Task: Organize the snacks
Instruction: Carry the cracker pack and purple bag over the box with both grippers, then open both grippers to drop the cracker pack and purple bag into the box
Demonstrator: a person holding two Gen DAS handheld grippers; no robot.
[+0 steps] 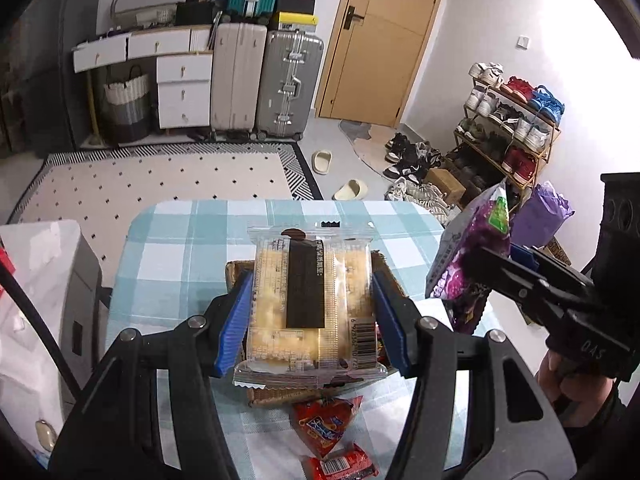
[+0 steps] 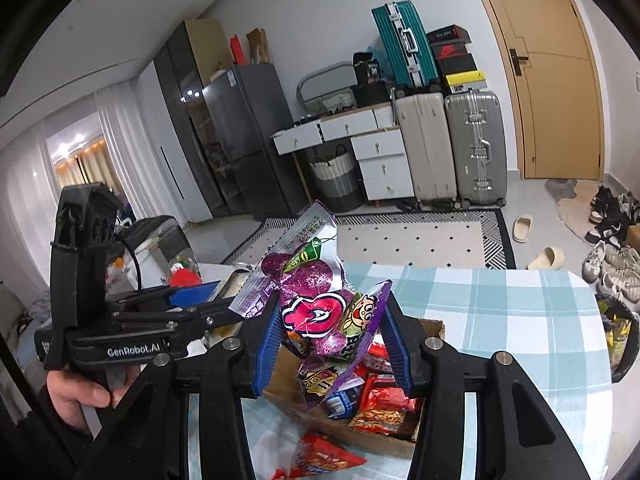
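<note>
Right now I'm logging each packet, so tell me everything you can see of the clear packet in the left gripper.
The clear packet is a flat, see-through plastic wrapper with pale yellow pieces inside, a black label strip down its middle, a barcode near one corner and crimped ends. The left gripper clamps its two long sides between blue pads, holding it above the cardboard box on the checked table.

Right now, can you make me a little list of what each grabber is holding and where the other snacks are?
left gripper: shut on a clear pack of yellow cakes, held above the box
right gripper: shut on a purple snack bag, held above the box
cardboard box: on the table, holds red snack packs
table: blue and white checked cloth
loose snacks: red packets lying on the cloth beside the box
</note>
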